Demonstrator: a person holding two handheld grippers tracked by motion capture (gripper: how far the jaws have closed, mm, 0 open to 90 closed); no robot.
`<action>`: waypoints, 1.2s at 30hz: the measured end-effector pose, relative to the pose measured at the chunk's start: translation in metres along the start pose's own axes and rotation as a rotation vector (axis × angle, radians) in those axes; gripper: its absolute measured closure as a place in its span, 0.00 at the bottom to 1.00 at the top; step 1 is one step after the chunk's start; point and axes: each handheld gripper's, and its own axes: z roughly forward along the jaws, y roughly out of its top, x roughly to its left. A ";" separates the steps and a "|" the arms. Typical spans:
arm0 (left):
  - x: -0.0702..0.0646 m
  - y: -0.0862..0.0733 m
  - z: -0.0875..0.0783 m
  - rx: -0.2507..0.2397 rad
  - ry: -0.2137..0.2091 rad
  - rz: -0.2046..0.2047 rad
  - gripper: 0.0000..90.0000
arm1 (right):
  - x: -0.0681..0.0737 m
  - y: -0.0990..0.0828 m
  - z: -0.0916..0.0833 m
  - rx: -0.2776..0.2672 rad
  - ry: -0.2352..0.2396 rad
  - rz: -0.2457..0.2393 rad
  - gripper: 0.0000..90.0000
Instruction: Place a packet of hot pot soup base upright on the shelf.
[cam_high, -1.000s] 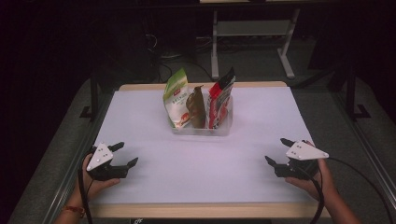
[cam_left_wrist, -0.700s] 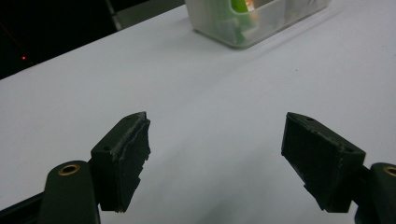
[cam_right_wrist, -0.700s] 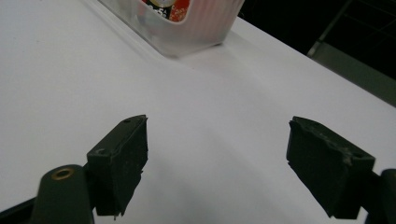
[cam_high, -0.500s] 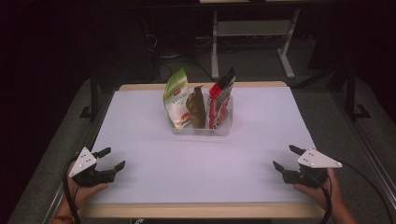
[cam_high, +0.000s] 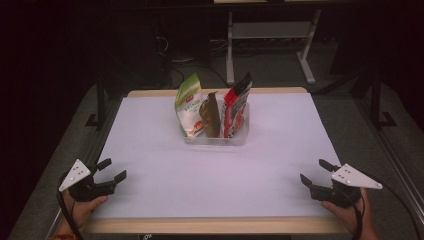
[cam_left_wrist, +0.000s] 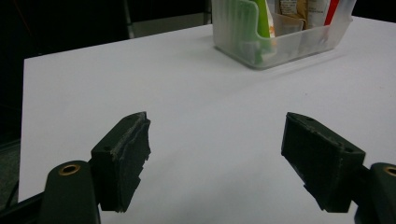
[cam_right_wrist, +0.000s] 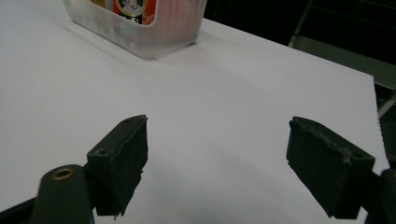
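Your landmark is the clear plastic bin (cam_high: 216, 135), standing toward the far middle of the white surface (cam_high: 165, 165). Three packets stand upright in it, side by side: a green-and-white packet (cam_high: 187, 107) at the bin's left end, a brown packet (cam_high: 210, 114) in the middle, and a red packet (cam_high: 235, 107) at its right end. The print on them is too small to read from above.

Your left gripper (cam_high: 111, 171) sits well apart from the bin, near the surface's front left corner, its jaws spread wide with nothing between them. In the left gripper view (cam_left_wrist: 215, 161) only bare white surface lies between the pads, with the bin (cam_left_wrist: 280, 46) far ahead and to the right.

Your right gripper (cam_high: 316, 172) is likewise well apart from the bin, near the front right corner, released and empty. In the right gripper view (cam_right_wrist: 217, 163) the bin (cam_right_wrist: 154, 35) stands far ahead, up and to the left, the red packet (cam_right_wrist: 133, 9) showing through its wall.
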 end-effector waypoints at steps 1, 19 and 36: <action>-0.001 0.000 -0.001 -0.004 -0.002 0.001 0.25 | 0.001 0.000 0.001 0.003 0.002 -0.007 0.23; -0.008 0.000 -0.002 0.015 0.016 0.030 0.25 | 0.019 0.007 0.010 0.041 0.034 -0.081 0.23; -0.011 0.003 0.002 0.025 0.011 0.048 0.25 | 0.021 0.006 0.011 0.045 0.046 -0.091 0.23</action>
